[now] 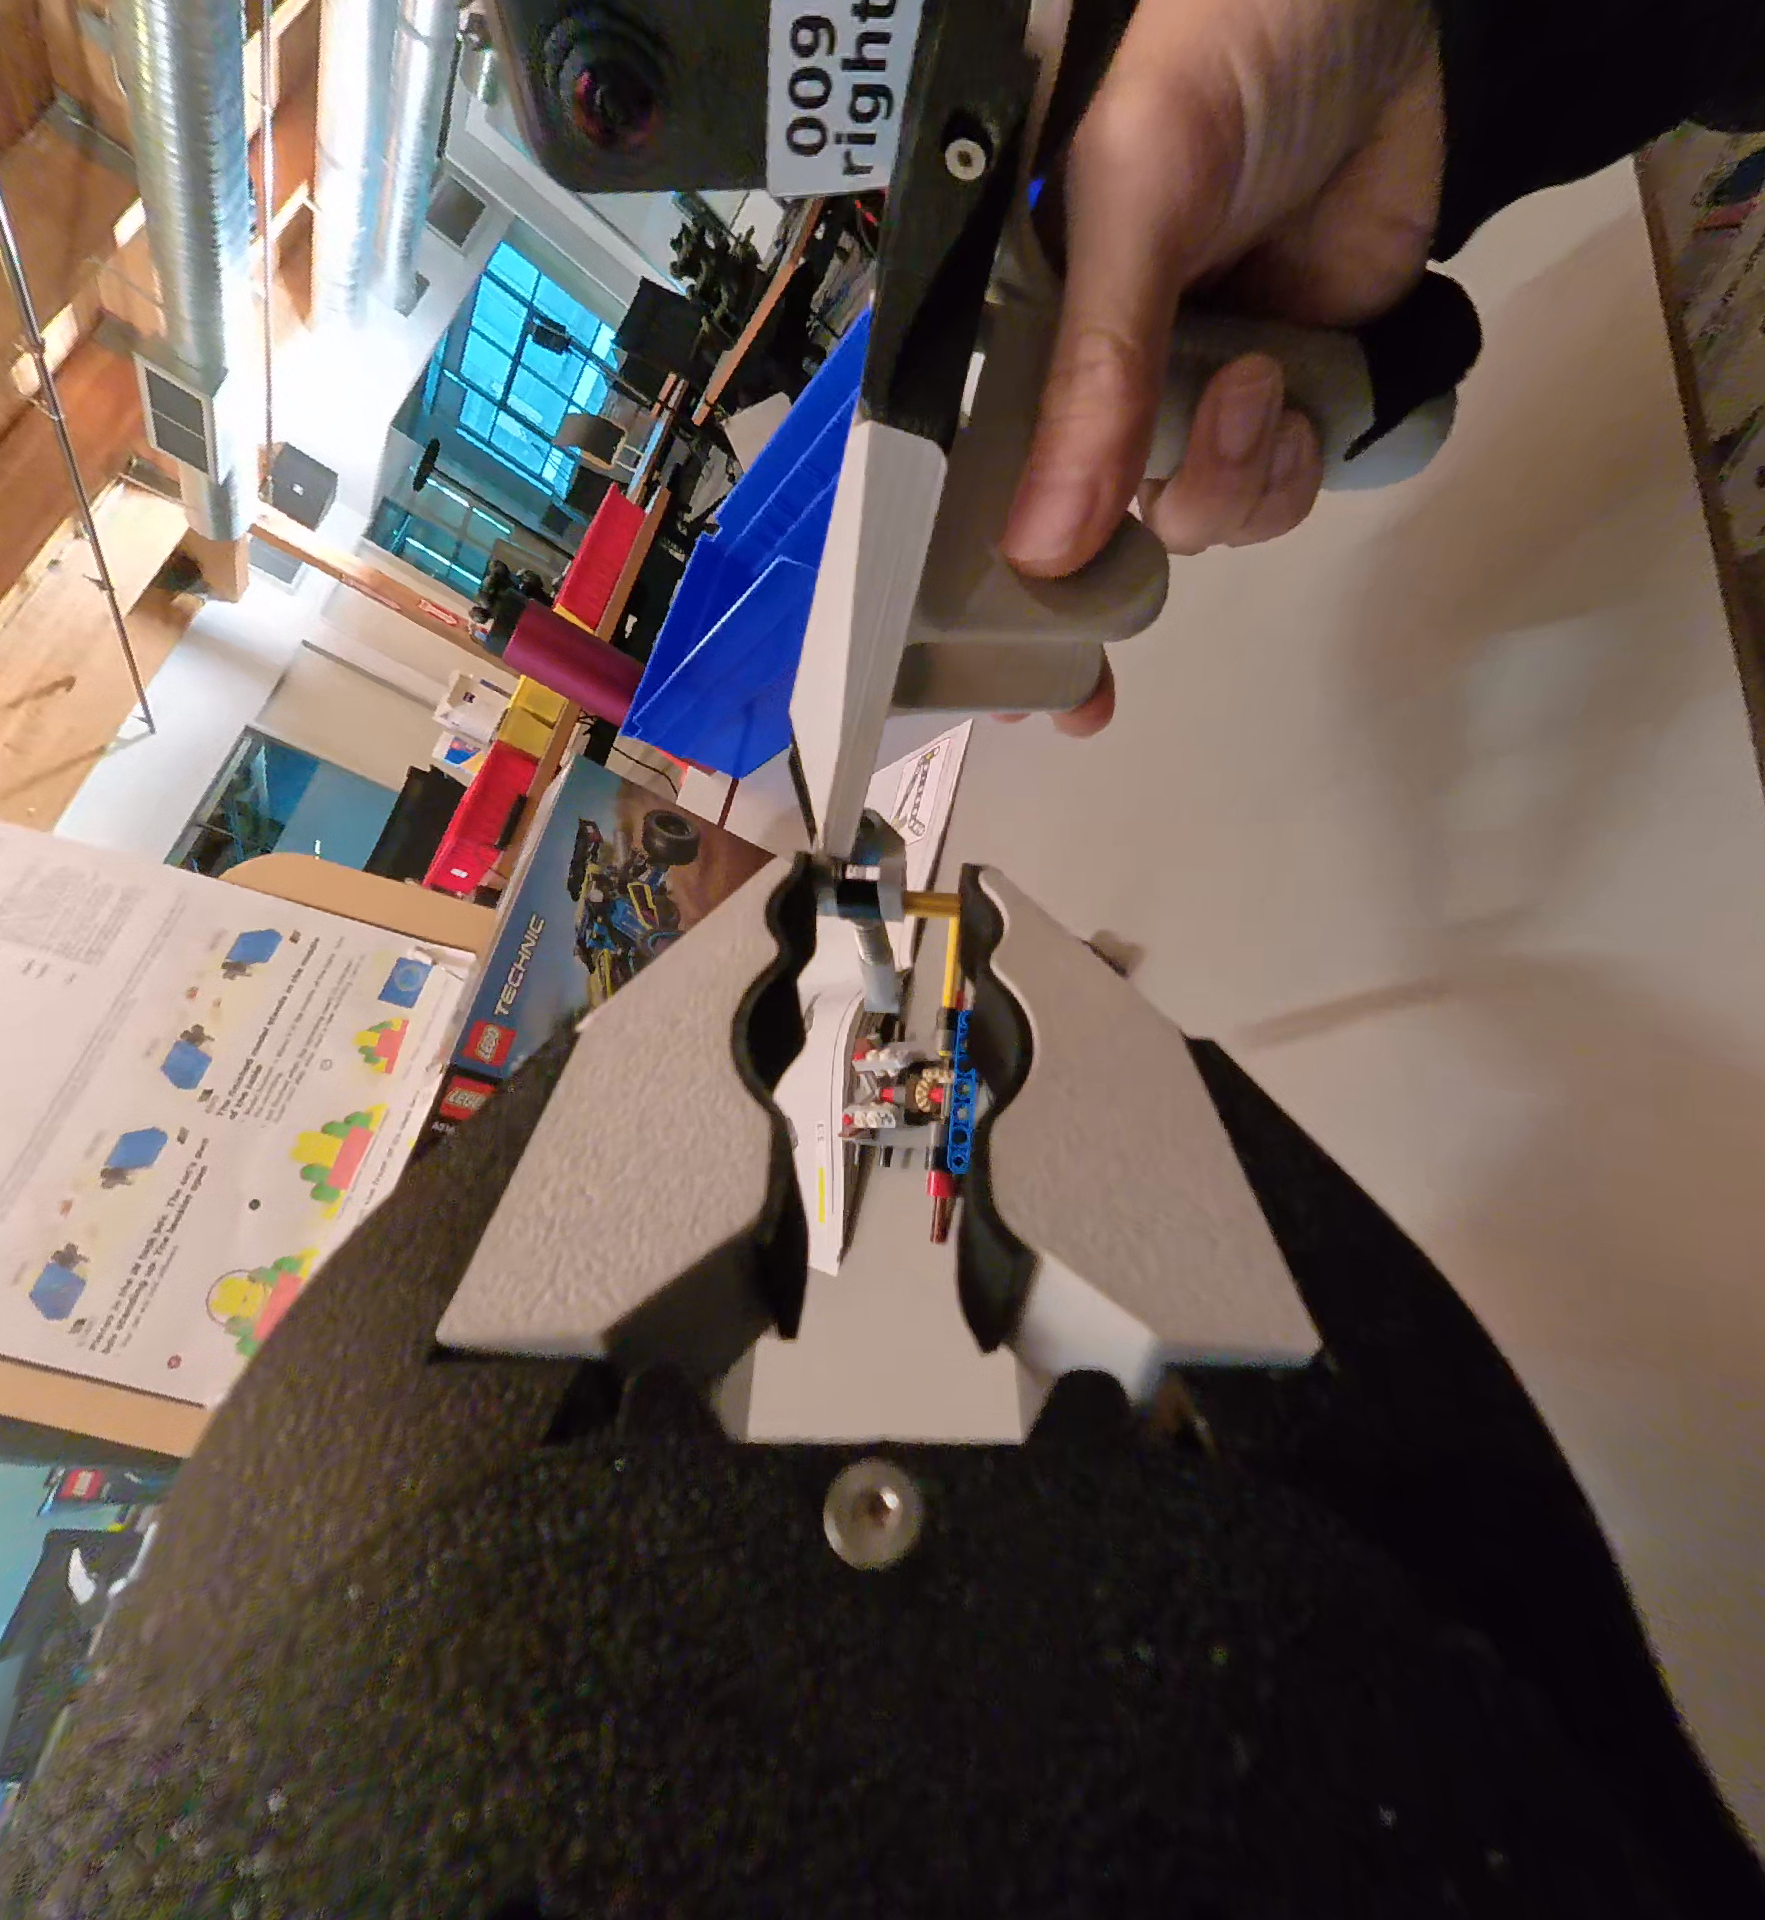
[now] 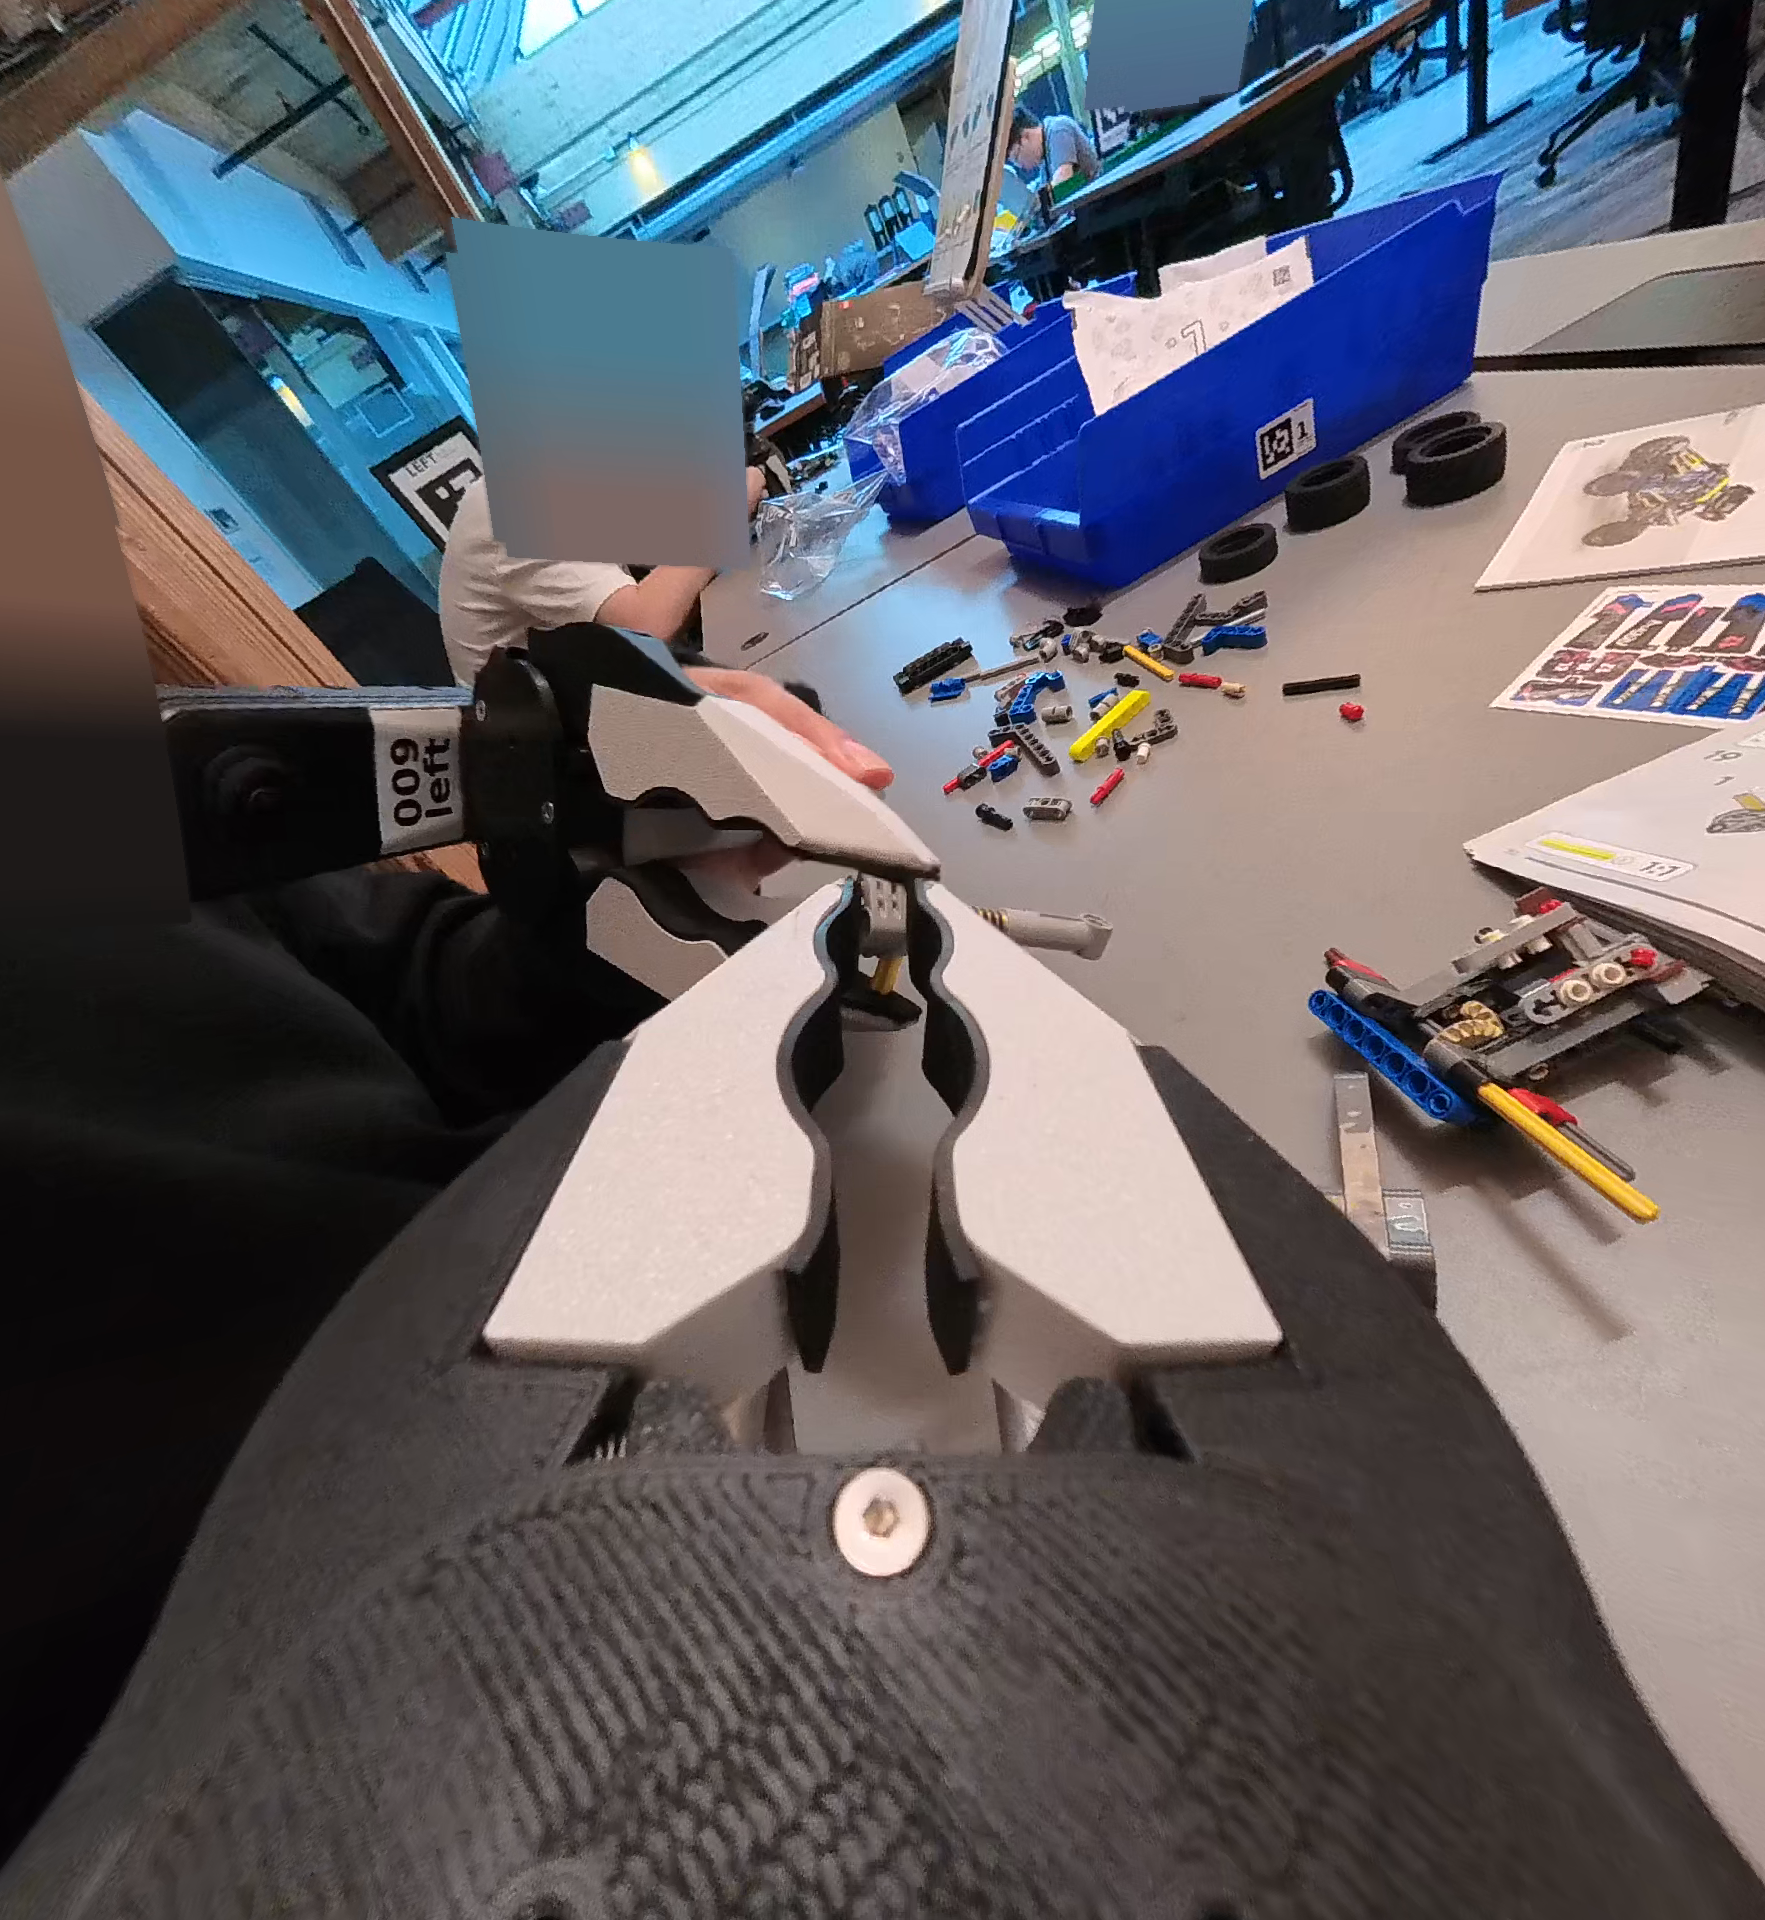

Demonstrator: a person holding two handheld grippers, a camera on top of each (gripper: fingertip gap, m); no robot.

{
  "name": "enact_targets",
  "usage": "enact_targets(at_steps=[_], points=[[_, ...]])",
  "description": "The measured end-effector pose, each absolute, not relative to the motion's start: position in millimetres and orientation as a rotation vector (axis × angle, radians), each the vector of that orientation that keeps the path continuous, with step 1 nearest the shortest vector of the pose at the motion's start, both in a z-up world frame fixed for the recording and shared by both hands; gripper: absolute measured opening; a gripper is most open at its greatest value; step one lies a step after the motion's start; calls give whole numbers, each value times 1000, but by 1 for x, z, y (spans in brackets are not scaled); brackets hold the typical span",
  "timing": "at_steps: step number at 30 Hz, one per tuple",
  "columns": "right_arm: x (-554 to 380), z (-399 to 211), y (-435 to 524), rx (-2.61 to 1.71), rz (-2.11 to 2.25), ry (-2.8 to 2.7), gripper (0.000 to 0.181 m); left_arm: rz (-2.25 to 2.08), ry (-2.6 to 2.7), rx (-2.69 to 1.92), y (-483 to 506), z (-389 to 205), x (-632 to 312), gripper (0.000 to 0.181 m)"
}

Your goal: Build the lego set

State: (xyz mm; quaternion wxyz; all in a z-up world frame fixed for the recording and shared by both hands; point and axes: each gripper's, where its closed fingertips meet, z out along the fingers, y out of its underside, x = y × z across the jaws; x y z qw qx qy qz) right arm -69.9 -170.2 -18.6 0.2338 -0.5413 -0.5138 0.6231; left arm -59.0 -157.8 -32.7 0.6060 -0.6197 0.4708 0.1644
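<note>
A small grey connector [image 2: 880, 916] carrying a short yellow axle [image 1: 925, 904] and a black bush is held in the air between both grippers. My left gripper [image 1: 888, 878] is closed across it end to end: one tip is on the bush side, the other on the axle's end. My right gripper [image 2: 886, 891] is shut on the grey connector from the side, and its narrow tip [image 1: 838, 836] comes down from above in the left wrist view. The part-built chassis [image 2: 1501, 1029], blue, grey and black with a long yellow axle, lies on the grey table [image 2: 1273, 883] to the right.
A grey shock absorber [image 2: 1049, 925] lies just beyond the grippers. Also on the table are loose parts [image 2: 1065, 707], black tyres [image 2: 1327, 494], blue bins [image 2: 1221, 457], a sticker sheet [image 2: 1678, 655], an open instruction booklet [image 2: 1688, 831] and the set's box [image 1: 587, 935]. A person sits at the far left. Left and right tips are no more than a few centimetres apart.
</note>
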Motion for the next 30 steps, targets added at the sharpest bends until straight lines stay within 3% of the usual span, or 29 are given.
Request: enact_targets(at_steps=[1, 20, 30], points=[[-70, -19, -170, -1491, 1708, -1411, 6, 372, 1080, -1440, -158, -33, -59, 25], [-66, -10, -176, -1476, 1858, -1382, 6, 422, 1080, -1360, -154, -31, -58, 27], [-68, -22, -169, -1521, 1723, -1410, 6, 475, 1130, -1404, -148, -43, -62, 27]])
